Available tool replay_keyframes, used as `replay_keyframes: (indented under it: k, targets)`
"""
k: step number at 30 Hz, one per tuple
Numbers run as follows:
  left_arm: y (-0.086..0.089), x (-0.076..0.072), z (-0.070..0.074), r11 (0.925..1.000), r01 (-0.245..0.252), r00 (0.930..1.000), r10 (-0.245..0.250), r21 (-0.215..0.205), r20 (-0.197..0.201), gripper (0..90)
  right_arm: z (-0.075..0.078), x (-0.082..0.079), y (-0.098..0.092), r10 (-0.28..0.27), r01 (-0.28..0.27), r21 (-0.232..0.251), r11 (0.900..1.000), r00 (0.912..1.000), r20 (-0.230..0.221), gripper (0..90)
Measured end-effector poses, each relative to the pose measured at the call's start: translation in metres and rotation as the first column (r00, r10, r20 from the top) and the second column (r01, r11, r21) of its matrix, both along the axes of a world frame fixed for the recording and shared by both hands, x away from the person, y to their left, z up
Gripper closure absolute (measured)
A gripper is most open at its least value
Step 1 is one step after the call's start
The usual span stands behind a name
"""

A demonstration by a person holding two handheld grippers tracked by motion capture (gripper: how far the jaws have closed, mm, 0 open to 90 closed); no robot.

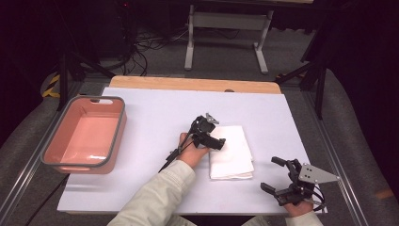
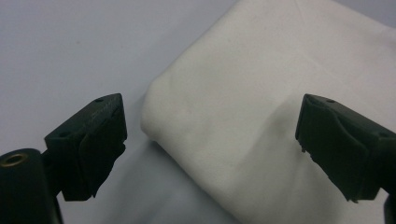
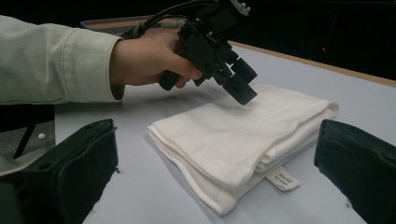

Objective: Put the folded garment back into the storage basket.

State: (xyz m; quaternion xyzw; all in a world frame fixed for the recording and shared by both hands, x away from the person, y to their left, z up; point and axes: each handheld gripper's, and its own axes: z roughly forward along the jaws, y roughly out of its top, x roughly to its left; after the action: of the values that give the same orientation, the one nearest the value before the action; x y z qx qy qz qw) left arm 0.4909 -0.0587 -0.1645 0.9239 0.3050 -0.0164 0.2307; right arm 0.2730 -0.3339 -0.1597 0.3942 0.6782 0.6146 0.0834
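My left gripper (image 1: 221, 141) hangs over the folded white cloth (image 1: 231, 151), which lies flat on the white table top (image 1: 155, 117) a little right of the middle, its folded layers stacked at the near edge. In the left gripper view my jaws stand wide apart with nothing between the pads: one jaw is over bare table just off the cloth's rounded corner (image 2: 154, 107), the other over the cloth itself. From the right gripper view the left gripper (image 3: 243, 86) tilts downward, its tip just above the cloth's (image 3: 233, 135) upper surface; whether it touches I cannot tell. A small sewn label (image 3: 282, 178) sticks out from under the cloth's near corner. My right gripper (image 1: 277, 176) rests at the near right edge of the table, well apart from the cloth, its jaws also spread wide and holding nothing. A pink basin with a grey rim (image 1: 84, 136) sits at the table's left side, far from both grippers.
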Motion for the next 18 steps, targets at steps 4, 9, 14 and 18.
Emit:
replay_keyframes:
  k: [4,9,14,18]
  targets:
    - [-0.0001,0.0011,-0.0033,0.9997,-0.005,0.9998,0.005,0.023,-0.017,9.0,0.0000,0.0000,0.0002,0.002,-0.002,0.000,1.000,1.0000,0.001,0.3]
    - [-0.0005,0.0012,-0.0059,0.9993,0.000,0.9990,0.002,0.039,-0.044,9.7,-0.0001,0.0001,0.0005,0.005,-0.005,0.000,1.000,1.0000,0.002,0.3]
    - [-0.0012,0.0016,-0.0101,0.9992,-0.016,0.9962,0.019,0.035,-0.085,9.6,-0.0004,0.0004,0.0007,0.007,-0.007,0.002,1.000,1.0000,0.000,0.3]
    - [-0.0015,0.0009,-0.0101,0.9991,-0.017,0.9963,0.020,0.039,-0.083,9.9,-0.0007,0.0005,0.0007,0.008,-0.008,0.003,1.000,1.0000,-0.001,0.3]
